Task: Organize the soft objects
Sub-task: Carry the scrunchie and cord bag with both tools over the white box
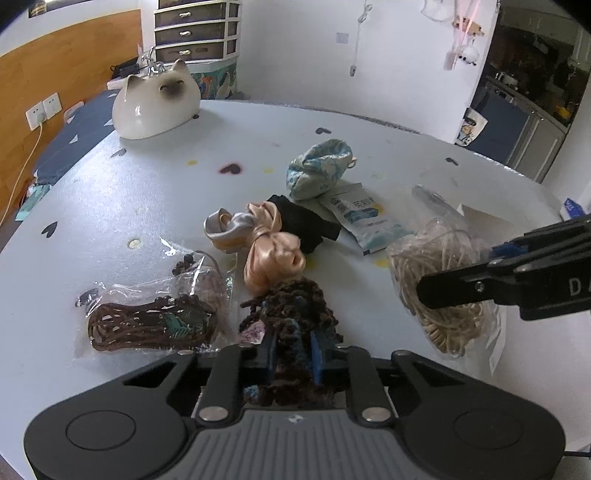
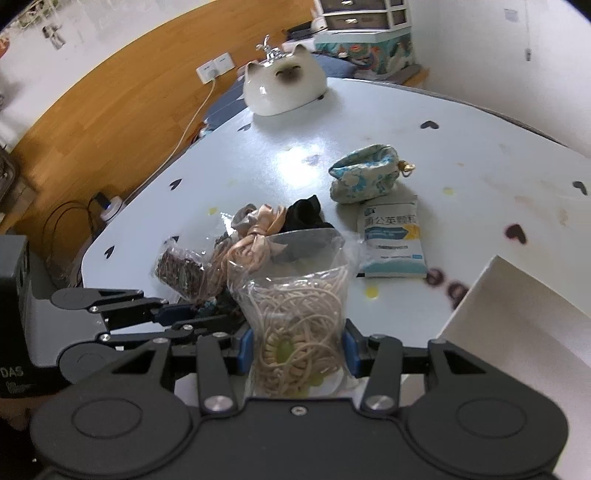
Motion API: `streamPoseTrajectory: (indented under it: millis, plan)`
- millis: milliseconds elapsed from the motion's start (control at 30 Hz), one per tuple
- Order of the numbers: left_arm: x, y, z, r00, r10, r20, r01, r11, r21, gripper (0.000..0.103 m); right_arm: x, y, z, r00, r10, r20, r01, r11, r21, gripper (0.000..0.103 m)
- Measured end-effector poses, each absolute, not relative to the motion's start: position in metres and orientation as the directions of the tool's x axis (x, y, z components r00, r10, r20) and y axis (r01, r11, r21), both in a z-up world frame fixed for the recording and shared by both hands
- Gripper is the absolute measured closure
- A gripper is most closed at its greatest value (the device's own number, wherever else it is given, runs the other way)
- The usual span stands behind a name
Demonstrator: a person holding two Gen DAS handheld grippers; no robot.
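My left gripper [image 1: 293, 354] is shut on a dark brown and blue knitted scrunchie [image 1: 291, 314] near the table's front. My right gripper [image 2: 297, 350] is shut on a clear bag of beige cord [image 2: 299, 325]; the bag also shows at the right of the left wrist view [image 1: 439, 280]. A peach and grey satin bow [image 1: 258, 240] lies on a black cloth [image 1: 303, 221] in the middle. A blue floral pouch [image 1: 319, 168] sits behind them. A clear bag of brown beaded cords [image 1: 155, 317] lies at the left.
A white ceramic cat [image 1: 155, 99] stands at the table's far left. A blue and white sachet [image 1: 364, 218] lies beside the pouch. A white sheet or box [image 2: 517, 317] lies at the right in the right wrist view. A drawer unit [image 1: 195, 29] stands behind the table.
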State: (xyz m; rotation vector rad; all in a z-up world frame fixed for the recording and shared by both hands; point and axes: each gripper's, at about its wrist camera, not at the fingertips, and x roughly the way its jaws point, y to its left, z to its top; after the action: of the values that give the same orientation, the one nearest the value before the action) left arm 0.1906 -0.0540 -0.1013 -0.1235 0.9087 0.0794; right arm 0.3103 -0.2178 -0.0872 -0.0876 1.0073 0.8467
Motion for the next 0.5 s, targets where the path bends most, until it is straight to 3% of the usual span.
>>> streamPoseTrajectory:
  millis: [500]
  plan:
    - [0.137, -0.033, -0.062, 0.701, -0.071, -0.71, -0.028, 0.992, -0.127, 0.087, 0.249, -0.216, -0.064, 0.399, 0.529, -0.749, -0.534, 0.798, 0.279, 0.055]
